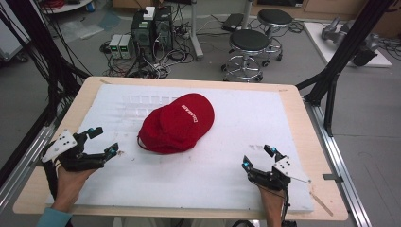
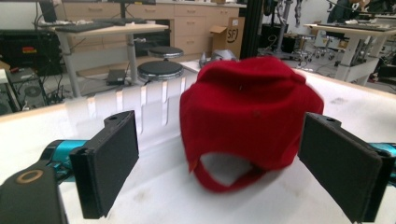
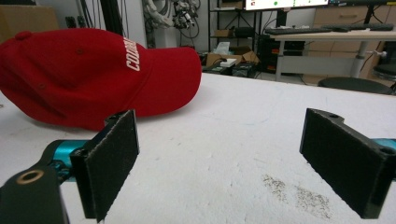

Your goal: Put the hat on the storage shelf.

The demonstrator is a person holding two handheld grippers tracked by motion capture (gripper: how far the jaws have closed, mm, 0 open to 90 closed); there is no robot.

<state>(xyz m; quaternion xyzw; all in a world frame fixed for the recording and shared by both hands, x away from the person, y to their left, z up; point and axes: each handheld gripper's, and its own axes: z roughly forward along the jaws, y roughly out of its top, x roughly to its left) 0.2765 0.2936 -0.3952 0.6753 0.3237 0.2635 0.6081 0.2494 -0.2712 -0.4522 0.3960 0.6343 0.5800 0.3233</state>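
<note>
A red baseball cap with white lettering lies on the white foam mat near the table's middle, its brim toward the far right. My left gripper rests at the left edge, open, its jaws aimed at the cap's back strap opening. The cap sits a short way beyond those jaws, untouched. My right gripper rests near the front right, open, with nothing between its jaws. From there the cap lies ahead and to the left.
A clear ridged tray lies on the mat behind the cap. A wooden table edge frames the mat. Two stools and computer towers stand on the floor beyond. Smudges mark the mat near the right gripper.
</note>
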